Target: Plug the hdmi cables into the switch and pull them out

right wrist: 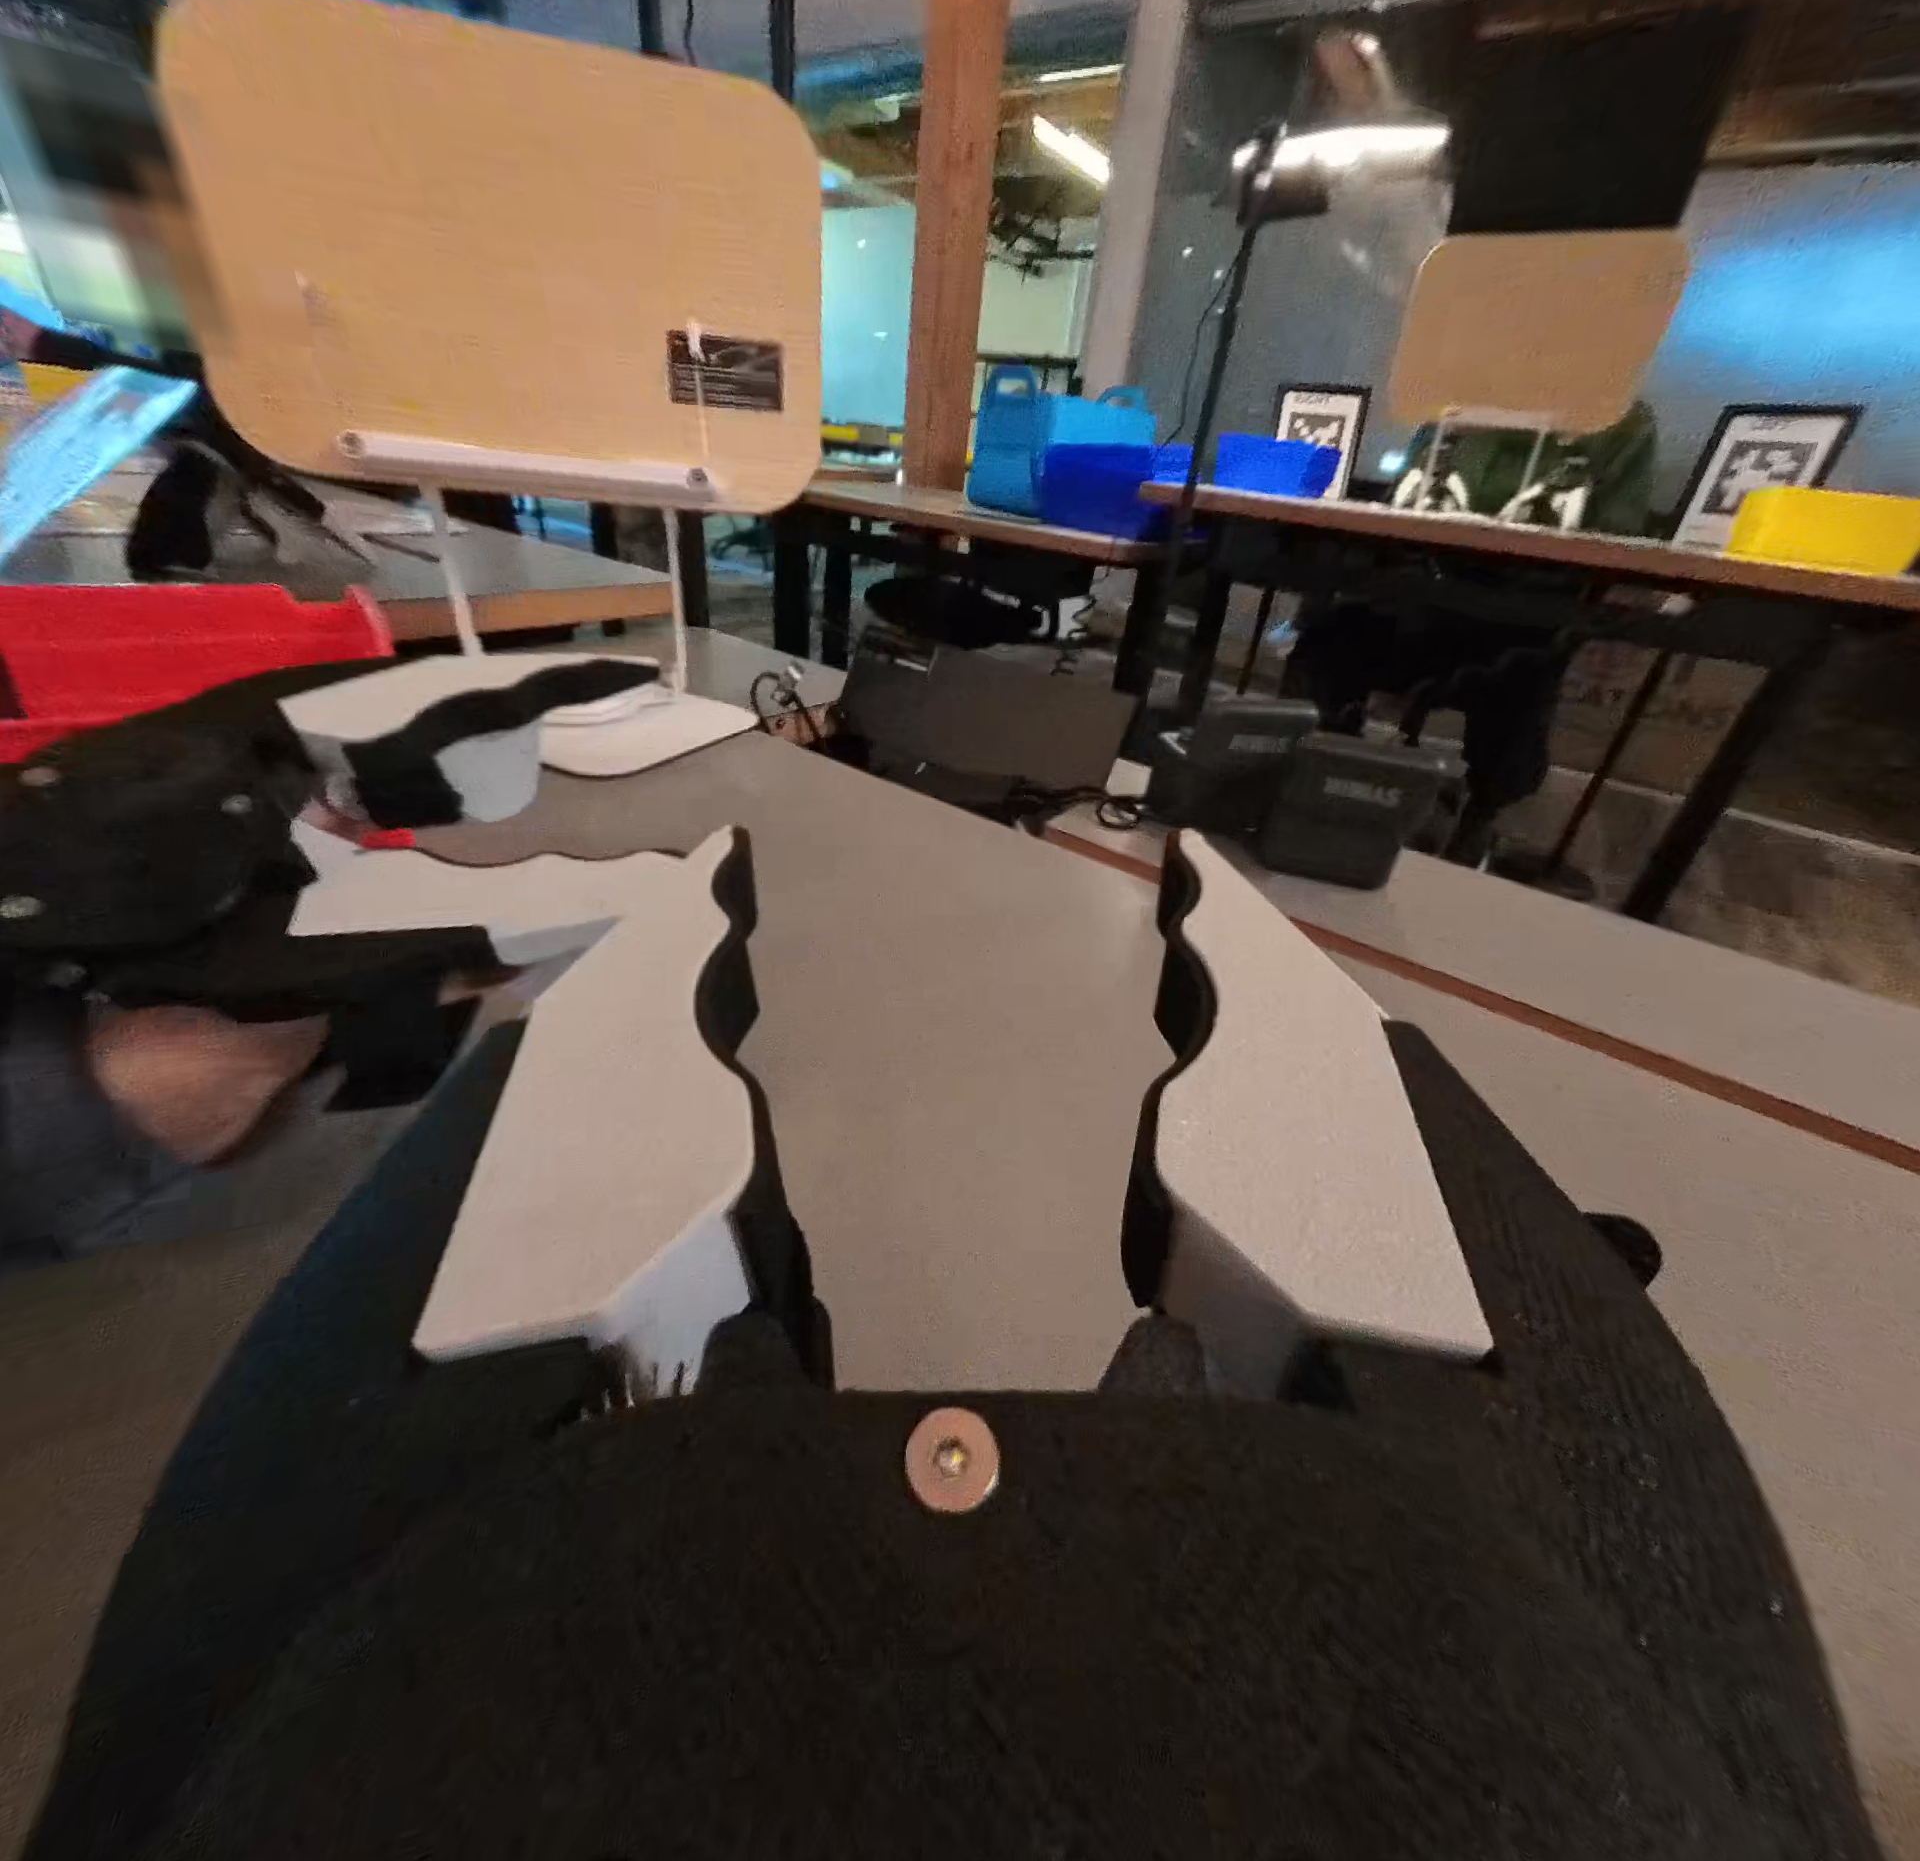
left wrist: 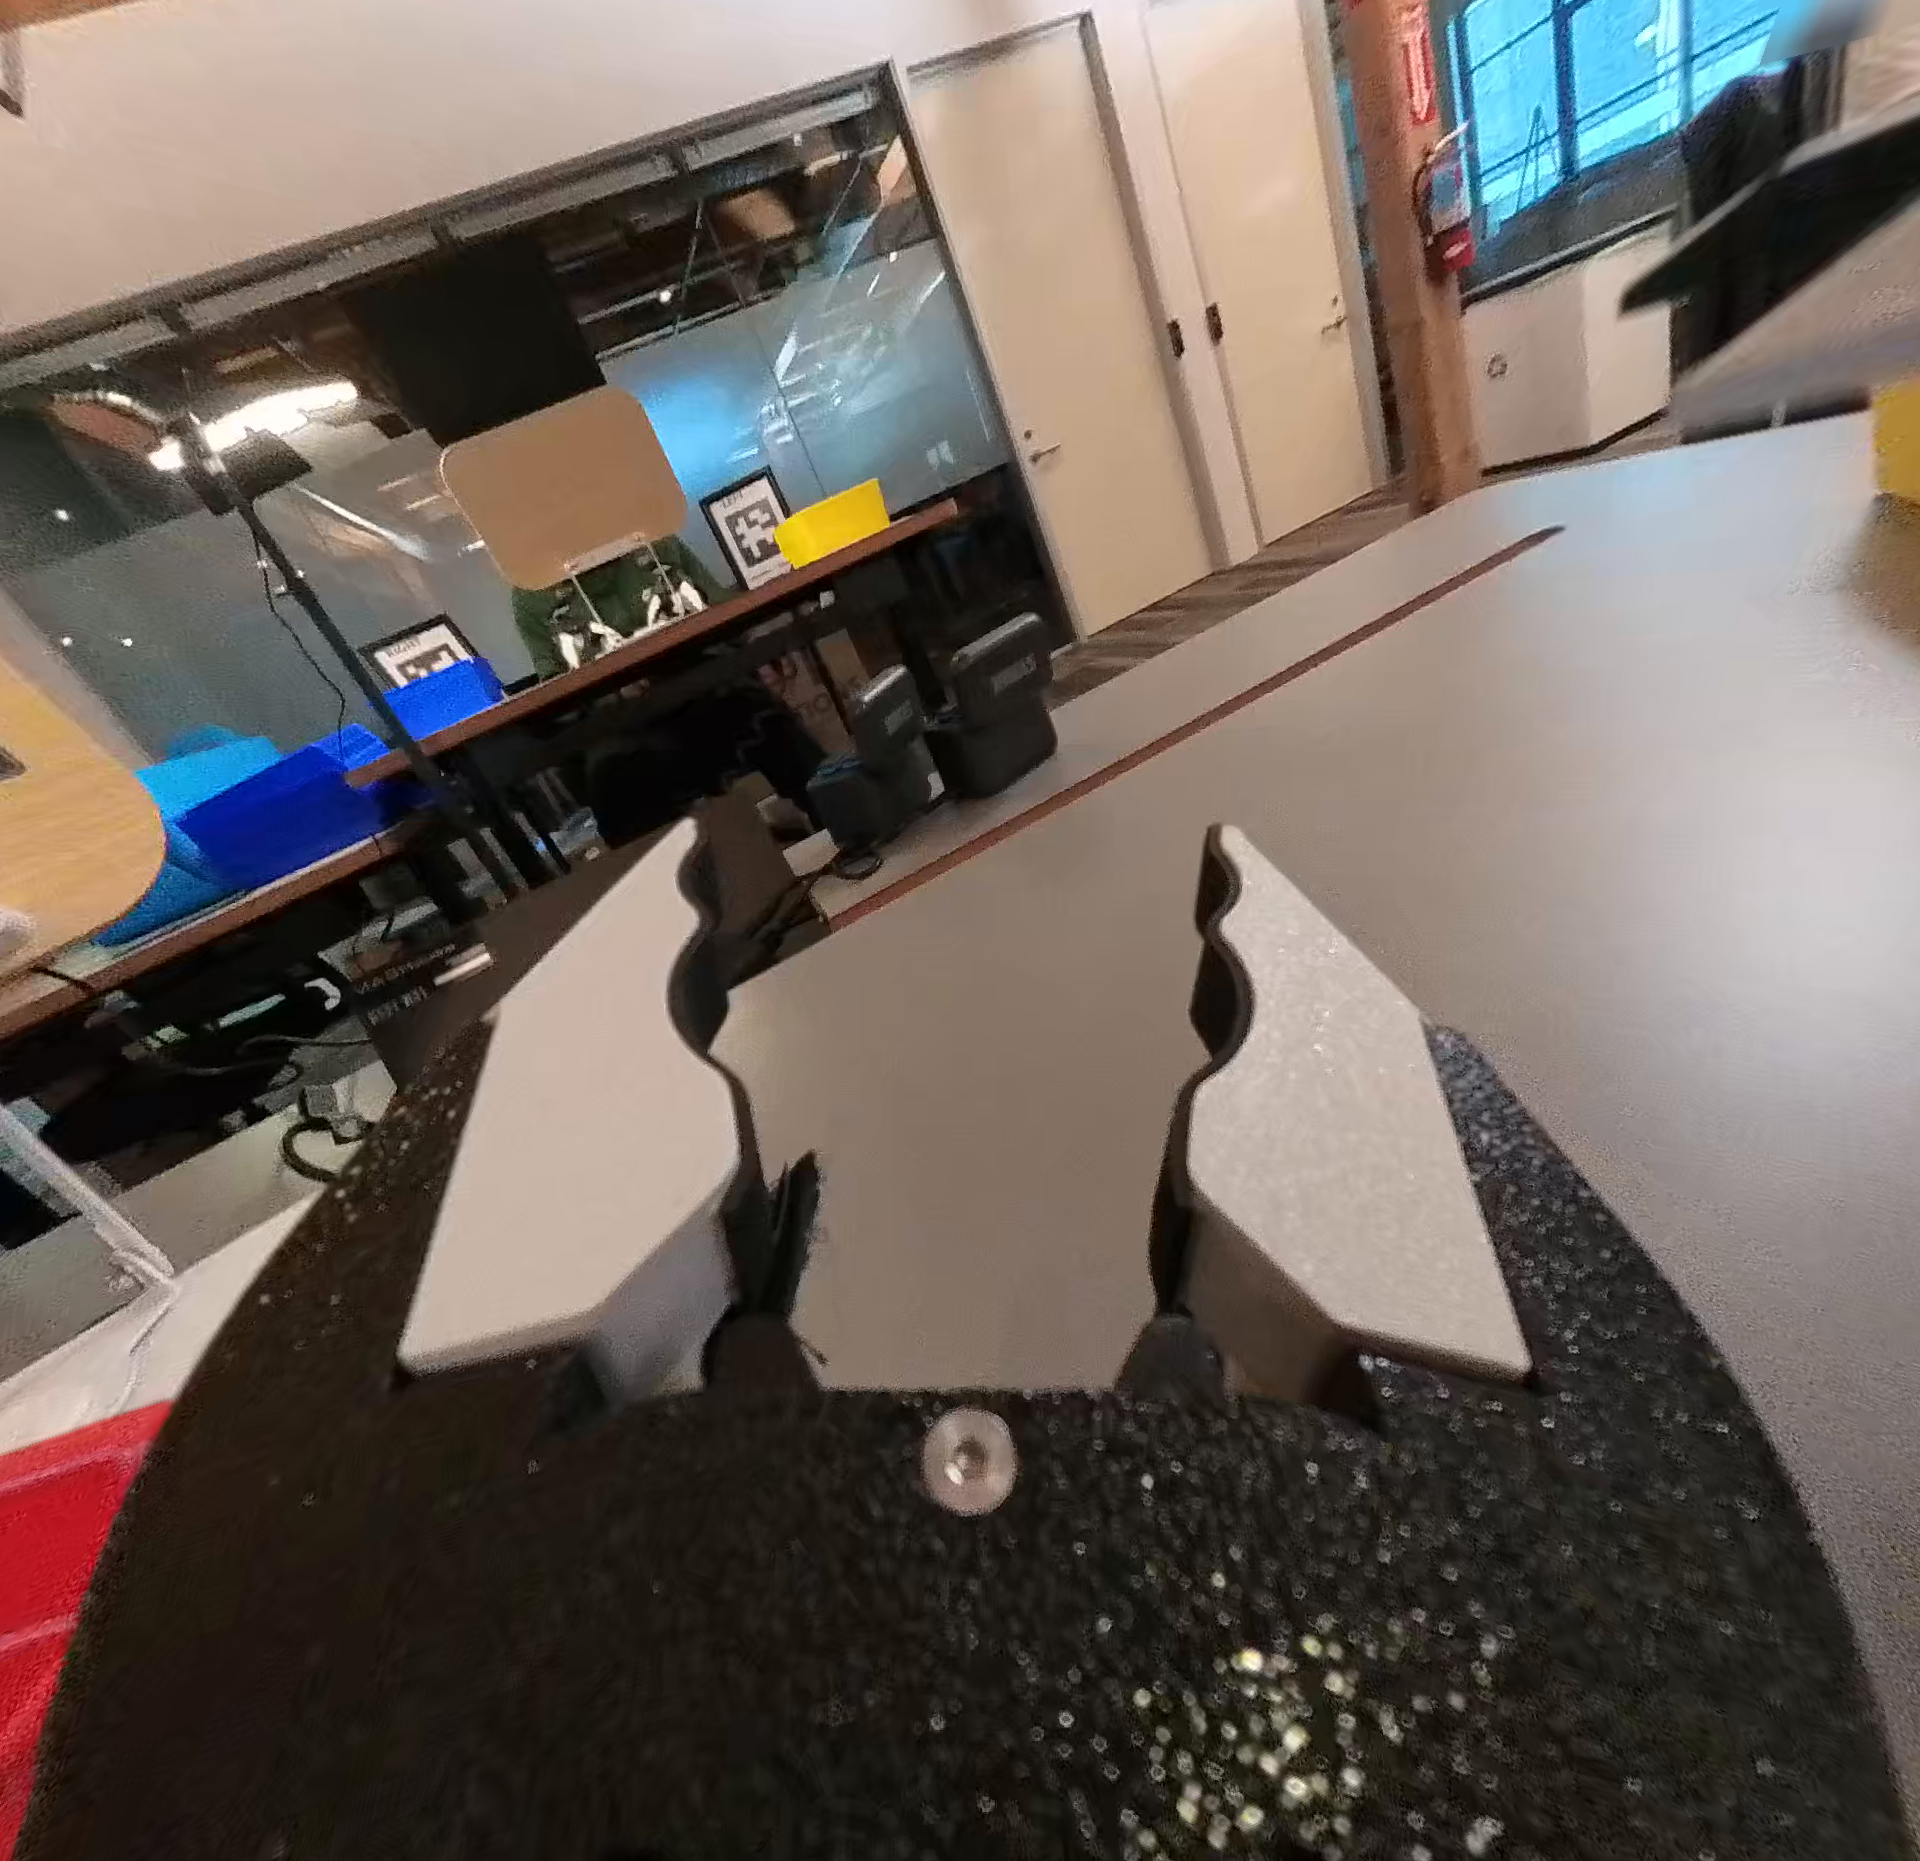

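Note:
My left gripper (left wrist: 956,855) is open and empty above the grey table (left wrist: 1455,772), pointing toward the table's far edge. My right gripper (right wrist: 956,855) is open and empty above the same grey table (right wrist: 935,980). The left gripper also shows at the left of the right wrist view (right wrist: 499,772), open, held by a hand. No HDMI cable and no switch show in either view.
A red bin (right wrist: 156,648) stands at the left, also in the left wrist view (left wrist: 62,1562). A wooden panel on a white stand (right wrist: 488,242) is at the table's far left. Black cases (left wrist: 966,720) sit beyond the far edge. A yellow thing (left wrist: 1896,450) is at the right.

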`<state>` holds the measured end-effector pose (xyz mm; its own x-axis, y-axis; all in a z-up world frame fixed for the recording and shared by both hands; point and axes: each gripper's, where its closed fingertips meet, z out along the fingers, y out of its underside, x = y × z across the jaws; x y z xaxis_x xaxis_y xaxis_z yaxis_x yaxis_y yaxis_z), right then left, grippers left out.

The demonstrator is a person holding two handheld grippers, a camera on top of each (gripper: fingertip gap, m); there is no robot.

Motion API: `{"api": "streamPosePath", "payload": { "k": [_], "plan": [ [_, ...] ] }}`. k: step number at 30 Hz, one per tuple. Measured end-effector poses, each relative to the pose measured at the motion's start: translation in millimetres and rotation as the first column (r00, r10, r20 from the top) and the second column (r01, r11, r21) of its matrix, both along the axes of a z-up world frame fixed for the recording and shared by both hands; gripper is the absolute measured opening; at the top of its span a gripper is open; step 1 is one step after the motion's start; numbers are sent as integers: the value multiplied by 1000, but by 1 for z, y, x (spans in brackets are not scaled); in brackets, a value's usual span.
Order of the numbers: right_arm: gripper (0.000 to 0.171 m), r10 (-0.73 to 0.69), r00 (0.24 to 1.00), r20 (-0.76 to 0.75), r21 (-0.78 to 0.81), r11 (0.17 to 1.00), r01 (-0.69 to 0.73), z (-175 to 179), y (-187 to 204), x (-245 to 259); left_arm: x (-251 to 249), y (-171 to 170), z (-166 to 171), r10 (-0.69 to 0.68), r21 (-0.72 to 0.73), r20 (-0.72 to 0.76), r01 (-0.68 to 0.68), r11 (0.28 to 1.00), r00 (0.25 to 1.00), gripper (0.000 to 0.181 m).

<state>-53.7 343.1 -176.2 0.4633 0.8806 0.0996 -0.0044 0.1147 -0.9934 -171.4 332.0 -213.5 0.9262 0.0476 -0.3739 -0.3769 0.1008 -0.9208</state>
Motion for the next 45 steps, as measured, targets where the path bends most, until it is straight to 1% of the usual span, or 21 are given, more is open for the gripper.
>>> {"api": "streamPosePath", "payload": {
  "k": [3, 6, 7, 8, 12, 17, 21, 27, 29, 31, 32, 34, 36, 38, 39, 40, 41, 43, 45],
  "plan": [
    [74, -71, 997, -13, 106, 992, 72, -21, 21, -15, -7, 1, -1, -18, -5, 81, 19, 1000, 997, 90],
    [65, -63, 997, -35, 169, 983, 68, -24, 22, -16, 0, -5, 4, -79, 22, 130, 77, 997, 988, 89],
    [60, -60, 997, -41, 174, 983, 66, -27, 23, -15, 5, -6, 5, -103, 20, 131, 102, 995, 986, 89],
    [59, -47, 998, -35, 159, 986, 52, -29, 24, -14, 11, -7, 4, -126, 16, 127, 125, 992, 984, 89],
    [58, -18, 997, -77, 127, 991, 28, -27, 26, -10, 31, -5, 0, -168, -8, 51, 169, 986, 984, 90],
    [57, 5, 999, -46, 124, 992, 1, -32, 25, -15, 42, -6, 0, -202, -4, 0, 202, 979, 979, 89],
    [56, 18, 1000, -23, 155, 988, -14, -33, 21, -18, 41, -4, -3, -204, -20, 16, 205, 979, 979, 89],
    [56, 23, 1000, -10, 144, 989, -21, -35, 19, -19, 39, -2, -4, -211, -34, 67, 213, 976, 975, 90],
    [56, 1, 1000, 7, 149, 989, -2, -36, 21, -16, 38, -2, -4, -202, -43, 64, 205, 978, 977, 91],
    [56, -62, 998, 18, 163, 985, 58, -32, 22, -7, 37, -5, 0, -187, -54, 50, 190, 980, 981, 94],
    [56, -93, 996, 15, 171, 981, 89, -26, 19, 0, 39, -9, 6, -186, -58, 31, 188, 981, 982, 96],
    [56, -152, 988, 14, 193, 970, 146, -3, 12, 22, 35, -22, 25, -136, -69, 9, 136, 988, 991, 96],
    [55, -237, 971, 37, 206, 952, 224, 25, 9, 57, 33, -42, 38, -81, -170, 69, 91, 981, 994, 104],
    [54, -326, 944, 60, 236, 923, 304, 57, 13, 101, 35, -71, 45, -56, -276, 115, 87, 957, 992, 112],
    [56, -396, 913, 97, 239, 900, 365, 70, 21, 128, 38, -87, 52, -68, -298, 121, 101, 949, 990, 115],
    [62, -476, 868, 138, 230, 868, 440, 80, 31, 160, 34, -105, 58, -56, -312, 114, 89, 946, 992, 115],
    [62, -542, 821, 179, 204, 837, 508, 85, 39, 193, 28, -122, 62, -37, -337, 101, 69, 939, 994, 115],
    [66, -655, 717, 237, 124, 753, 647, 83, 53, 262, 4, -156, 64, 32, -395, 58, -6, 919, 998, 116],
    [65, -701, 644, 307, 1, 677, 736, 62, 64, 321, -34, -189, 58, 149, -458, -27, -145, 877, 988, 116]
  ]
}}
